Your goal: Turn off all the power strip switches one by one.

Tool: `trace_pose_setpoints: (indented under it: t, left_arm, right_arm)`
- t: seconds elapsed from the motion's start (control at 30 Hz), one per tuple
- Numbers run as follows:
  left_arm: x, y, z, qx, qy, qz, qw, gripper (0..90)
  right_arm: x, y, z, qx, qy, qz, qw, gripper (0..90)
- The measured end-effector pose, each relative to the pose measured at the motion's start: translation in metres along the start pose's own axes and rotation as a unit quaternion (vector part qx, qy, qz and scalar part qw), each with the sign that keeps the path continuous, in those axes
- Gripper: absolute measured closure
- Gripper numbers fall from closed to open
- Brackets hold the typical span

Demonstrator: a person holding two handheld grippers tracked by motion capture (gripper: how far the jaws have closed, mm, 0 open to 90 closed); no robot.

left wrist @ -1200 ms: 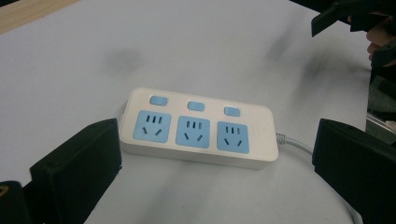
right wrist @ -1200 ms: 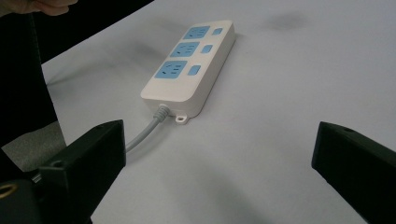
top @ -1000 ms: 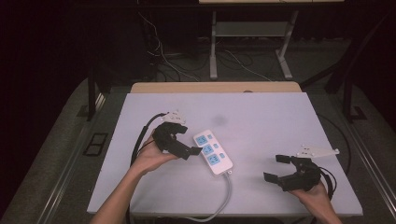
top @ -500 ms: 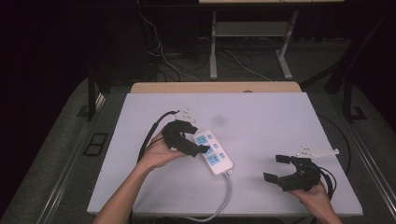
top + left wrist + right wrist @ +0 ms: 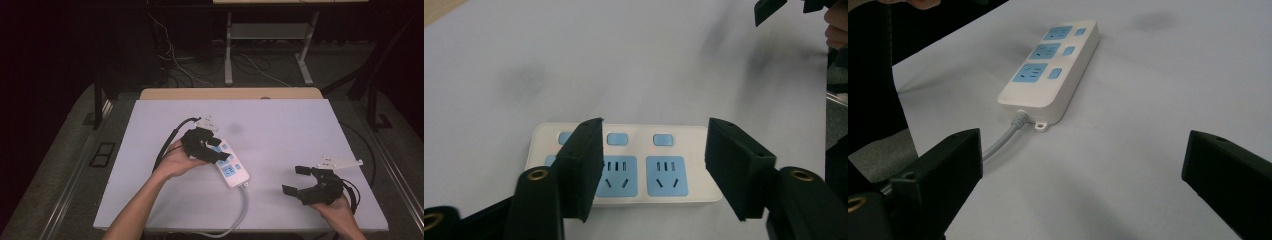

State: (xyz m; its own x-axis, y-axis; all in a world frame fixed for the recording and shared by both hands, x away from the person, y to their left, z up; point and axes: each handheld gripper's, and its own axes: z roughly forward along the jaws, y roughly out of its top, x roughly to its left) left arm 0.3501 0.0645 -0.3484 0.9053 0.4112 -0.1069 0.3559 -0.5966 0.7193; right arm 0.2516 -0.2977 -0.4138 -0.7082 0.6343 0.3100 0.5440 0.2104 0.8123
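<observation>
Left gripper (image 5: 212, 150) shifted over strip, jaws closing | power strip (image 5: 231, 167): white, blue sockets

You get even overhead light on the white table (image 5: 280, 125); the room around it is dim. Beyond your left gripper (image 5: 651, 165) a soft grey shadow smudges the tabletop, and its near jaws blur slightly. Beside your right gripper (image 5: 1080, 165) shadows stay faint, without glare.
</observation>
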Motion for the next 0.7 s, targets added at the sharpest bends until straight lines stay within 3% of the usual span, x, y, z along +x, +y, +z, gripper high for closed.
trace_pose_setpoints:
  t: [0.7]
  left_arm:
    - [0.002,0.002,0.022,0.014,-0.025,0.015,0.9995,79.6]
  right_arm:
    - [-0.001,0.000,0.001,0.002,-0.001,-0.001,1.0000,2.7]
